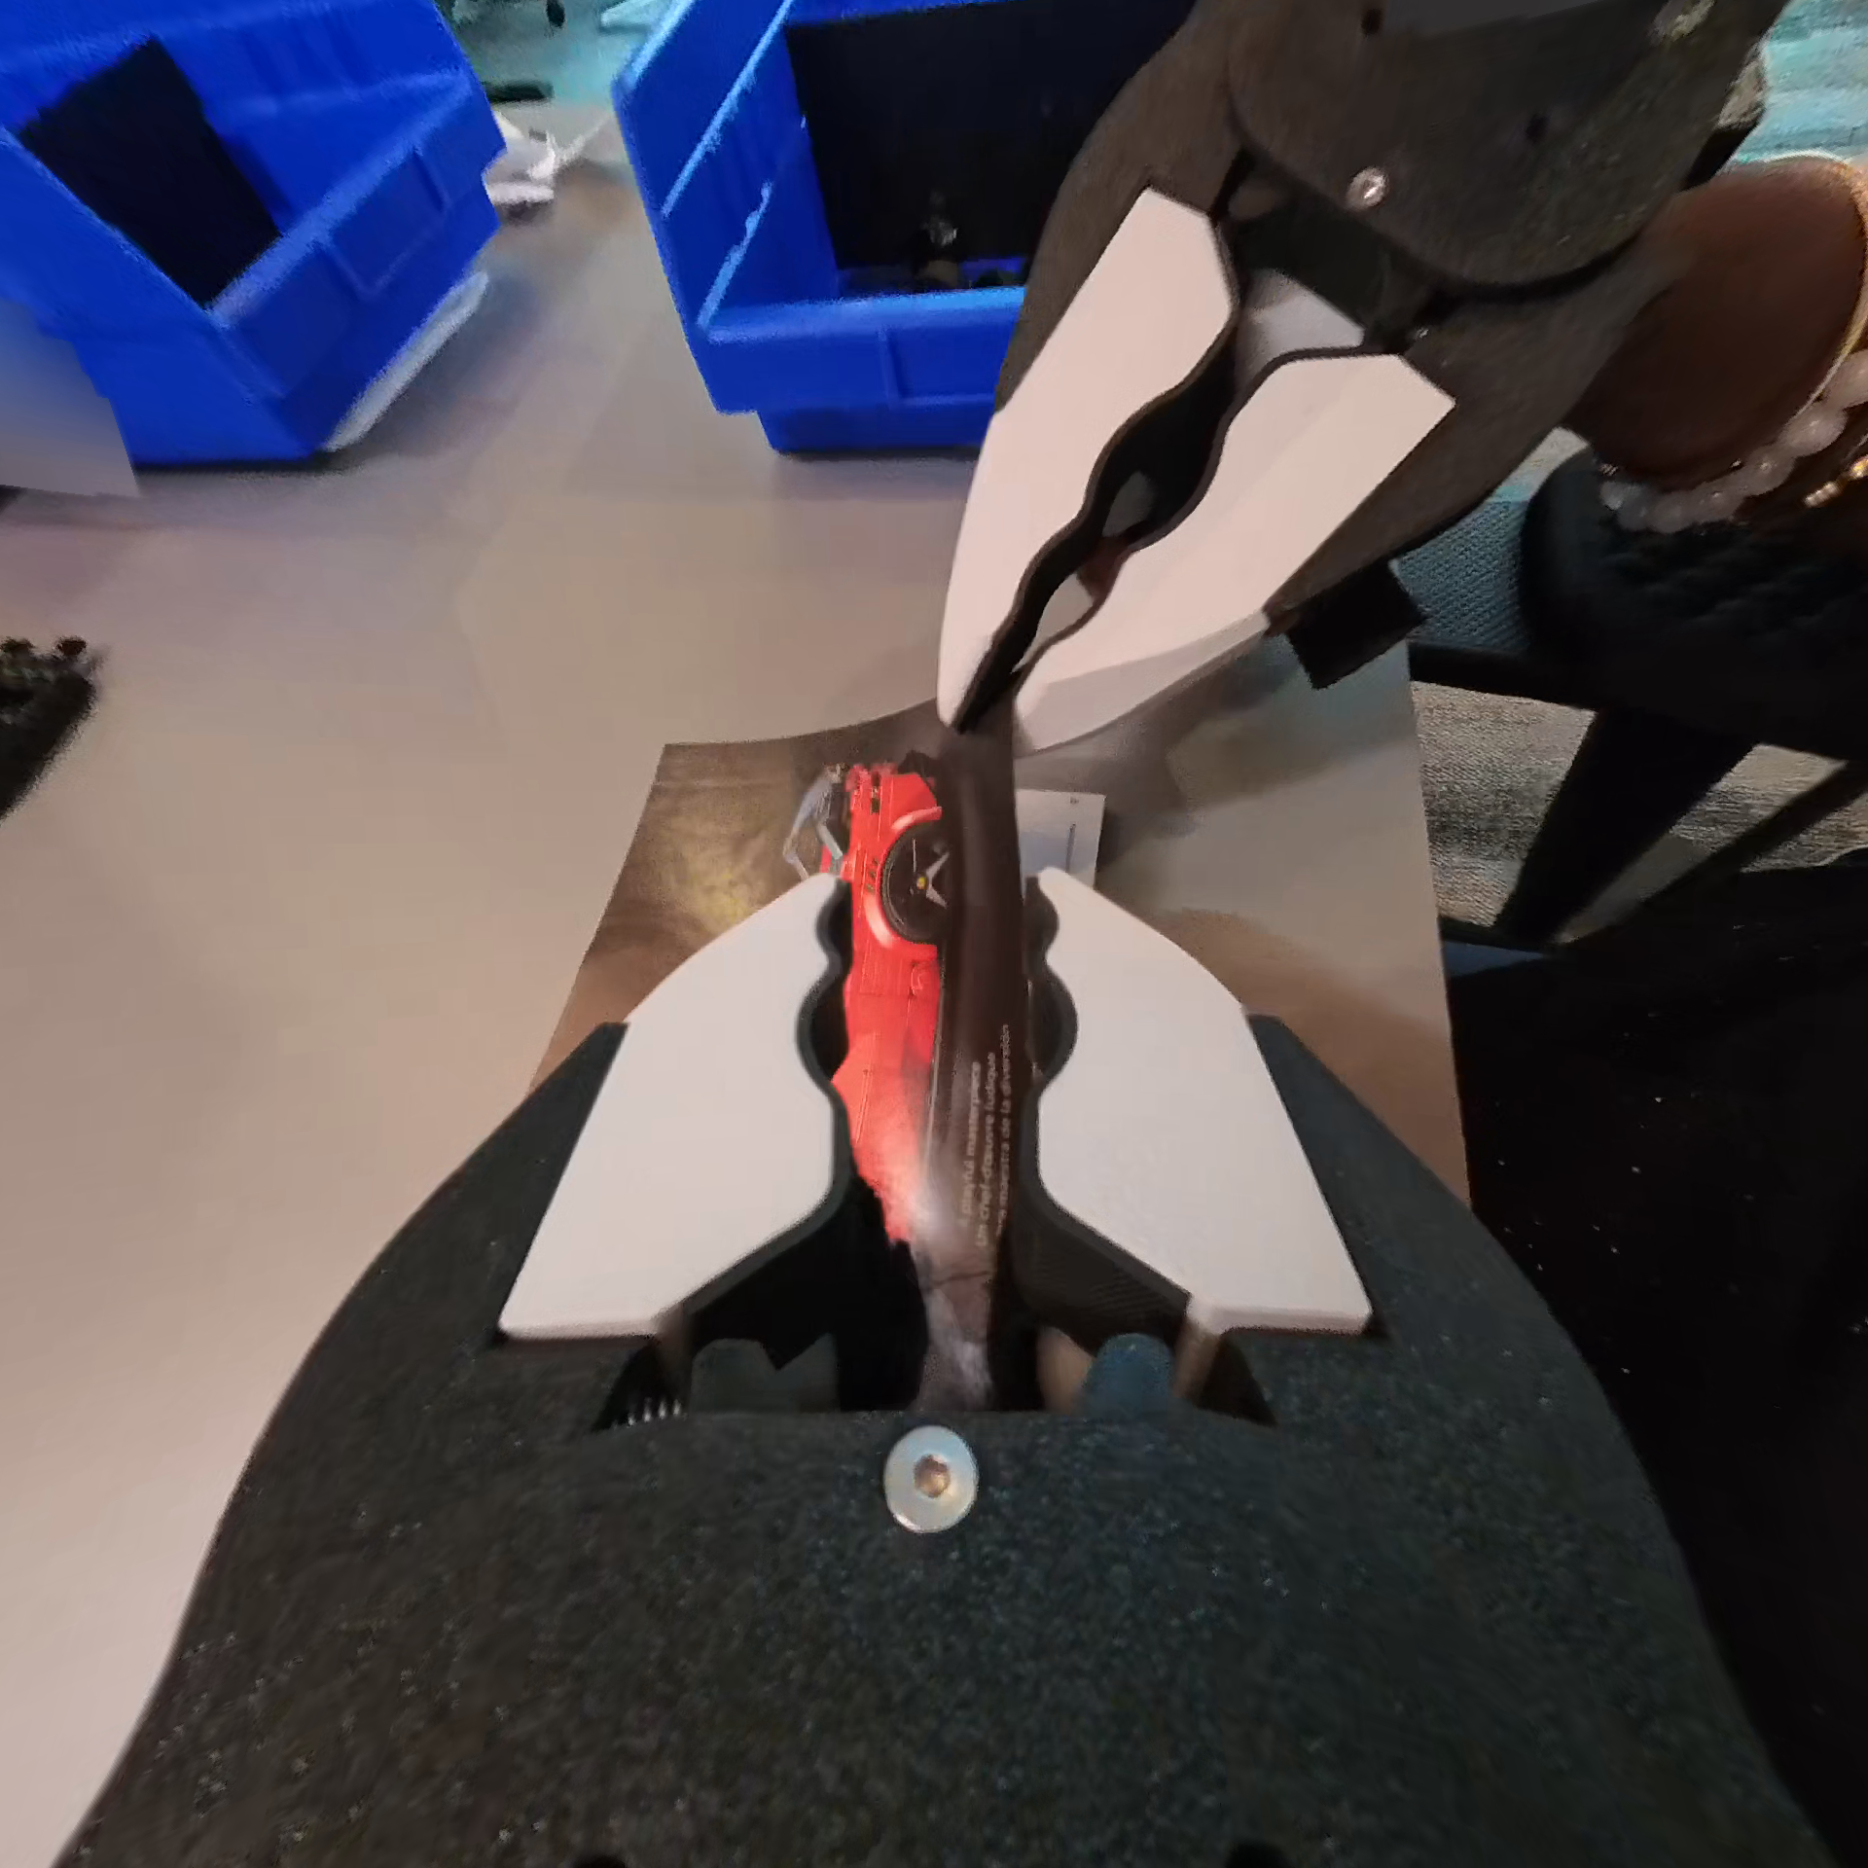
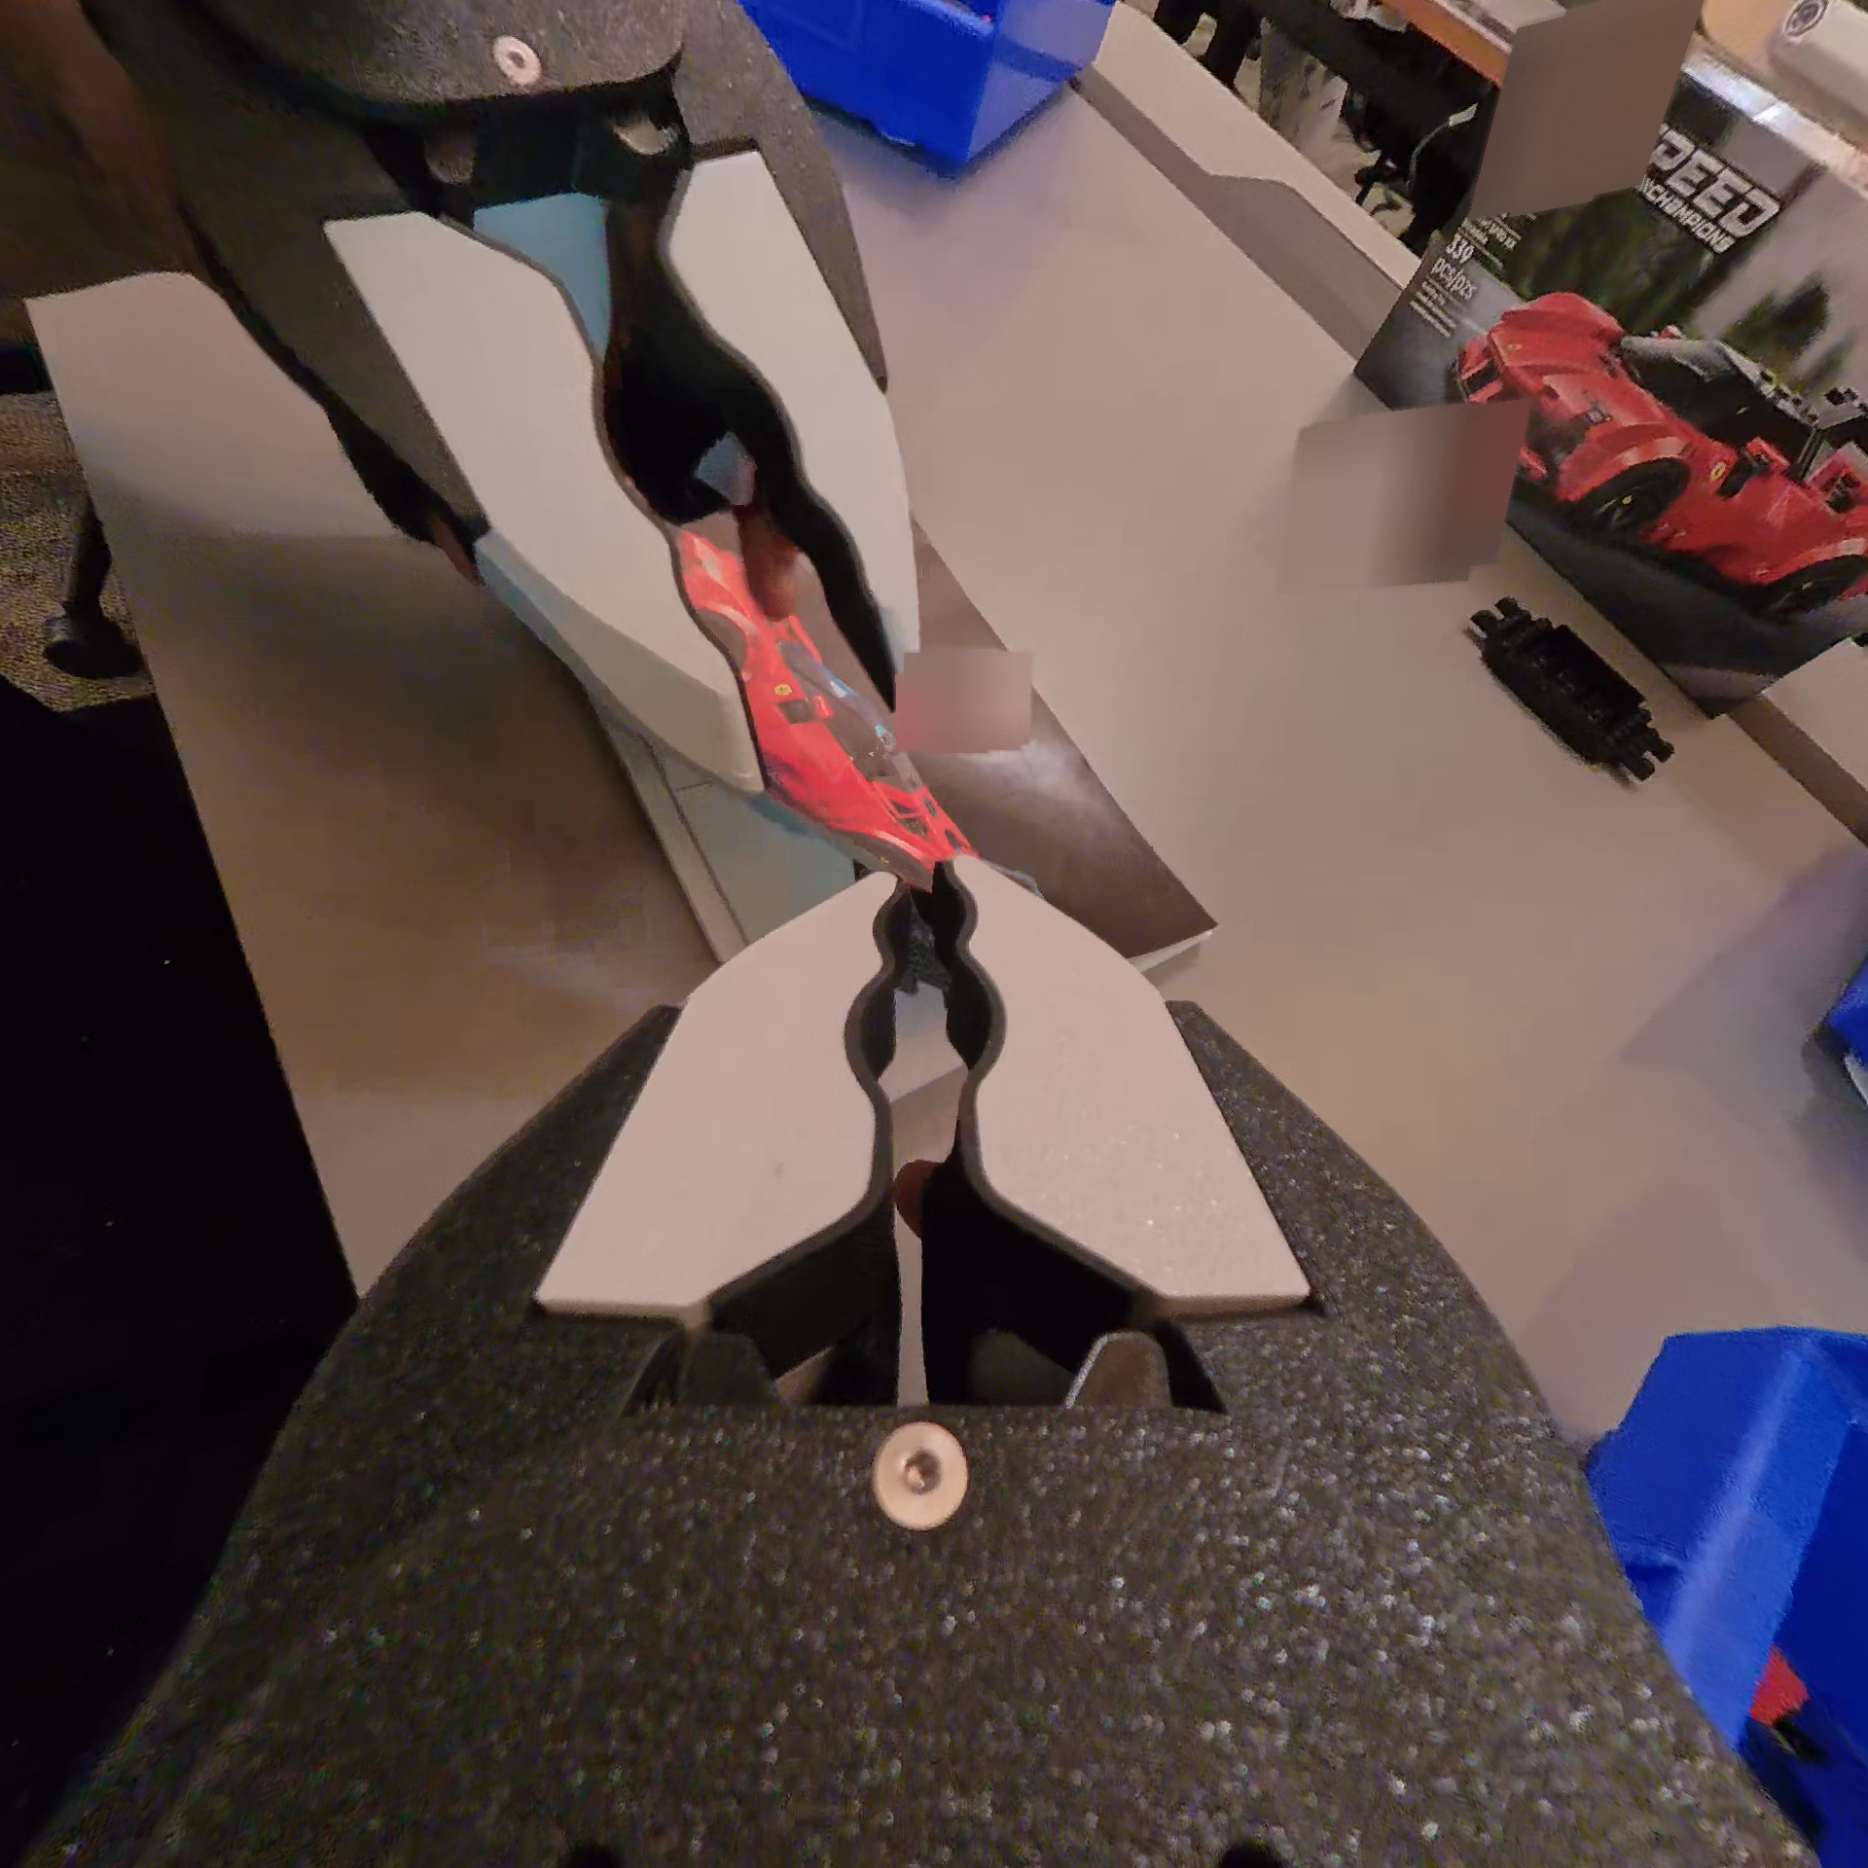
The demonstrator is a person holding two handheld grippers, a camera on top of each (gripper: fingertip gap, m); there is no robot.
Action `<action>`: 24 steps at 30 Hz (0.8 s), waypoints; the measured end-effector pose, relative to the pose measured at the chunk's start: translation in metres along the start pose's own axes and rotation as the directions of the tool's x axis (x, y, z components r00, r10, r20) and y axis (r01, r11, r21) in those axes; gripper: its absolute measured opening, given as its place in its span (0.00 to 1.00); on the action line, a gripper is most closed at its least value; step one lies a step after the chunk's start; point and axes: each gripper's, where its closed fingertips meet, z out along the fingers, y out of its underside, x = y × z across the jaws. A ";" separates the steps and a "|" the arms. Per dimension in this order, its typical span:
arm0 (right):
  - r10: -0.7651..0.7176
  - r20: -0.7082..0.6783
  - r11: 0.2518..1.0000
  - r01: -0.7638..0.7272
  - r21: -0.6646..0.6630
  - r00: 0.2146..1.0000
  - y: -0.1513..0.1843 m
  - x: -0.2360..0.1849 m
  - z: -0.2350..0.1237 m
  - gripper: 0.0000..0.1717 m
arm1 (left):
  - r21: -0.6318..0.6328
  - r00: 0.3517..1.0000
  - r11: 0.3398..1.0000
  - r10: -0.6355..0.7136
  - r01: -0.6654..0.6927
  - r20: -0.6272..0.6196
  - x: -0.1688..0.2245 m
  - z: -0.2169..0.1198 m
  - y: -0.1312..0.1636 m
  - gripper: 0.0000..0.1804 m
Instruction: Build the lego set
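left tongs: spread around lifted booklet cover | right tongs: clenched on cover corner | booklet near tabletop edge | blue bins behind

The left gripper reaches low over the booklet, its fingers parted, with the lifted cover standing between them; contact with the pads cannot be told. The right gripper comes down steeply from above the booklet's far corner, jaws pinched on the cover's corner. A wrist with bead bracelets shows behind it.
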 end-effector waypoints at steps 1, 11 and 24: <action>-0.006 -0.005 1.000 0.006 -0.003 1.000 -0.002 0.001 0.000 0.02 | 0.010 1.000 1.000 0.020 -0.020 0.015 0.000 -0.001 -0.003 0.14; -0.073 0.009 0.997 0.073 -0.005 0.997 -0.021 -0.002 0.006 0.04 | -0.011 0.996 0.996 0.094 -0.094 0.008 0.006 -0.004 -0.007 0.08; -0.093 0.012 0.996 0.093 0.002 0.996 -0.021 -0.001 0.006 0.03 | 0.055 0.999 0.998 -0.039 0.041 -0.038 -0.002 -0.007 -0.007 0.06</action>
